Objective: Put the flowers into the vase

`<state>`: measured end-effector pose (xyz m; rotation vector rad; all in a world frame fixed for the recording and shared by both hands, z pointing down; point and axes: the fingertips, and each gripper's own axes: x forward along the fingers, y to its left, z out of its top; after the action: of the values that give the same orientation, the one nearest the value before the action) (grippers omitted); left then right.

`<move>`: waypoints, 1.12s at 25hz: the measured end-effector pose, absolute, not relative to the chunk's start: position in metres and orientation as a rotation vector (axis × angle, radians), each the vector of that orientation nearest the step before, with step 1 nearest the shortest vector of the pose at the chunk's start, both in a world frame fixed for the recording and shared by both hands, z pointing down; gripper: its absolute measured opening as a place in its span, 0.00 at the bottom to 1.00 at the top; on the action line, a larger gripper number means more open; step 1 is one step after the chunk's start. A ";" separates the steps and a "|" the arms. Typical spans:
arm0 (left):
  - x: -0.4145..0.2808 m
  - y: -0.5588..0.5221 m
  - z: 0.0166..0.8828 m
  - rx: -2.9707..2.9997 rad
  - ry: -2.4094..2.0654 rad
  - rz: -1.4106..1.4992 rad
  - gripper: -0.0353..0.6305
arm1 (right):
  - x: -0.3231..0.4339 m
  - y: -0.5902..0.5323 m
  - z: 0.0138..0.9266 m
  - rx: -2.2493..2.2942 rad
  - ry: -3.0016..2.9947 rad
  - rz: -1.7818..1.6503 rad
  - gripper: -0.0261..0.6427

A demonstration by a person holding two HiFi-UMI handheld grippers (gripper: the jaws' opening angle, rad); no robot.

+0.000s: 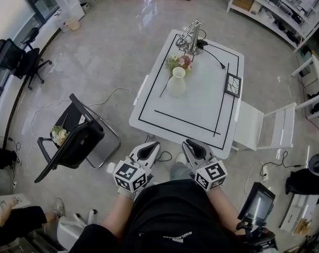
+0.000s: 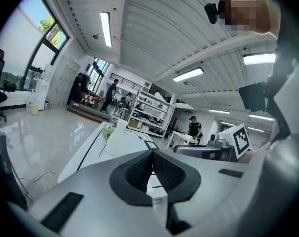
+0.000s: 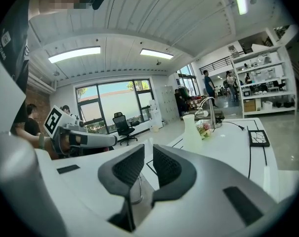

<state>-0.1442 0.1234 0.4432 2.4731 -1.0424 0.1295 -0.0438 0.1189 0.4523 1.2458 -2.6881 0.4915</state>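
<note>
A white vase (image 1: 176,83) stands on the white table (image 1: 201,121), and a small bunch of pink and green flowers (image 1: 179,61) lies just behind it. Both grippers hover off the table's near edge, well short of the vase. My left gripper (image 1: 148,148) is shut, its pads touching with nothing between them (image 2: 151,155). My right gripper (image 1: 194,144) is beside it with a narrow gap between its pads and nothing in it (image 3: 148,153). The vase (image 2: 118,138) and flowers (image 2: 107,131) show far ahead in the left gripper view. The right gripper view also shows the vase (image 3: 191,130) and flowers (image 3: 205,128).
A metal stand (image 1: 192,36) with a black cable sits at the table's far end, and a black framed tile (image 1: 233,84) lies near its right edge. A black folding chair (image 1: 77,137) holding another flower bunch (image 1: 59,135) stands to the left. A white chair (image 1: 267,124) is to the right.
</note>
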 end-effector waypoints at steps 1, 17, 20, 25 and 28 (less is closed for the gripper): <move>-0.142 0.116 0.444 2.467 -1.051 0.133 0.06 | -0.040 0.112 0.453 1.239 -2.690 0.495 0.13; -0.097 0.025 0.439 2.380 -1.242 0.156 0.06 | 0.011 0.011 0.466 1.124 -2.764 0.599 0.13; -0.088 0.014 0.440 2.360 -1.259 0.169 0.06 | 0.021 0.001 0.472 1.110 -2.773 0.633 0.13; -0.074 0.004 0.440 2.353 -1.269 0.212 0.06 | 0.034 -0.007 0.480 1.107 -2.782 0.698 0.13; -0.066 0.000 0.439 2.359 -1.257 0.243 0.06 | 0.042 -0.012 0.483 1.120 -2.777 0.726 0.13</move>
<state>-0.0664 0.0004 0.4388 2.3590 -1.2568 0.2427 0.0419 -0.0124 0.4827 1.1205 -2.7768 0.7257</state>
